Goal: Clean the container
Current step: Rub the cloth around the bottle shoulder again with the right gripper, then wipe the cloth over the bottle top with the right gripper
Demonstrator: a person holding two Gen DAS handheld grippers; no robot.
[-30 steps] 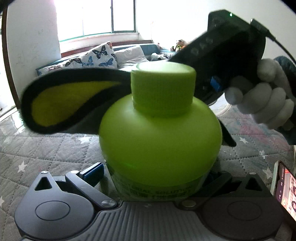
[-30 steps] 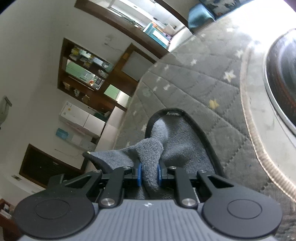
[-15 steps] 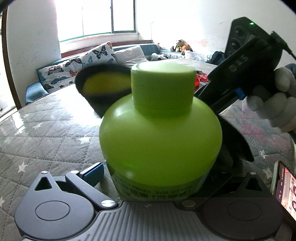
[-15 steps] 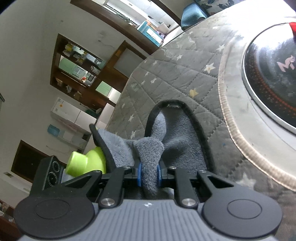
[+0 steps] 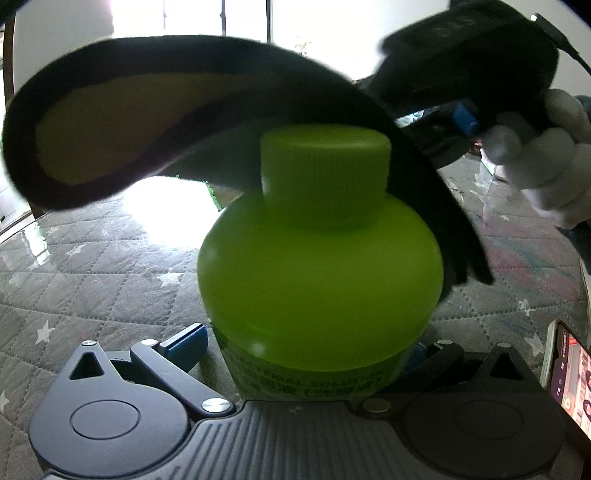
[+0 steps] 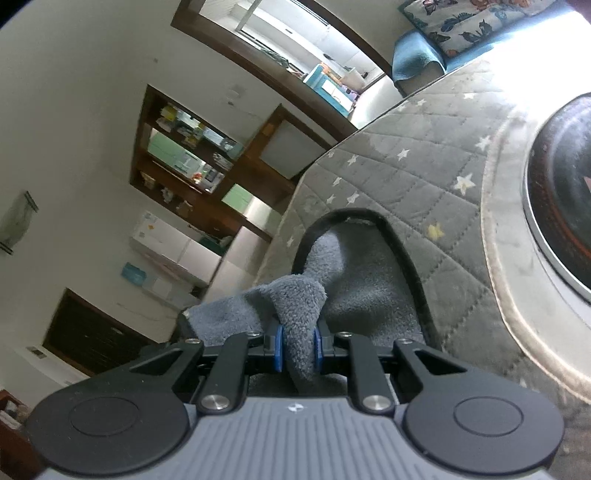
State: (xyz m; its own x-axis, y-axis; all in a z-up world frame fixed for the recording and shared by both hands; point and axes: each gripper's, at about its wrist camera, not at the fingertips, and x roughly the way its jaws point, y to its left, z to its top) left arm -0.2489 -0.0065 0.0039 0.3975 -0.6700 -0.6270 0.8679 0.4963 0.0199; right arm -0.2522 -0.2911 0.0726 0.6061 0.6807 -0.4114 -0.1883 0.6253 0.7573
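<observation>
Cloth [image 5: 207,110] pinched in my right tool [image 6: 297,349] has swung up over the cap [image 5: 325,177]; my left tool [image 5: 306,354] clamps the bottle [image 5: 317,280] steady for wiping.

Home living room, sofa cushions [image 6: 469,18], shelving [image 6: 192,147]

A grey quilted cover [image 5: 110,280] with small white stars spreads across the surface, pale piping running along its edge [image 6: 517,314]. A smartphone [image 5: 569,373] lies on it at the right margin, screen lit. A round dark disc with a metal rim [image 6: 554,192] sits beyond the piping. Across the room stand a dark wooden shelf unit [image 6: 192,155] crowded with small items, a blue-cushioned seat [image 6: 413,62] and a butterfly-print pillow [image 6: 461,22].
</observation>
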